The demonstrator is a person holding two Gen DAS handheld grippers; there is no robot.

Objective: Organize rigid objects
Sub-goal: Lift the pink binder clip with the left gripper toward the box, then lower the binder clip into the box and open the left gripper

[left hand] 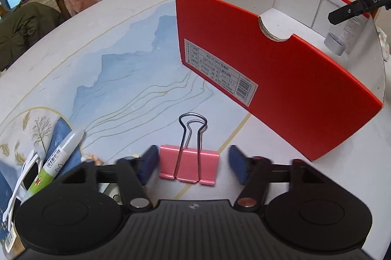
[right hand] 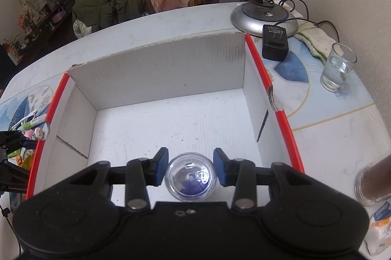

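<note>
A pink binder clip (left hand: pixel 189 166) lies flat on the table with its wire handles pointing away from me. My left gripper (left hand: pixel 193 163) is open around it; the left pad is almost touching the clip and the right pad stands a little apart from it. Just beyond is the open red box (left hand: pixel 268 89) with a white inside. My right gripper (right hand: pixel 190 167) is shut on a small clear bottle (right hand: pixel 190 178) and holds it over the box floor (right hand: pixel 183 118). In the left wrist view the bottle's grey cap (left hand: pixel 335 43) hangs down inside the box.
A green-and-white marker (left hand: pixel 61 155) and white sunglasses (left hand: pixel 27 174) lie left of the clip. Right of the box are a lamp base (right hand: pixel 264 18), a black adapter (right hand: pixel 275 45), a glass of water (right hand: pixel 338 69) and a jar (right hand: pixel 371 184). Chairs draped with clothes stand behind the table.
</note>
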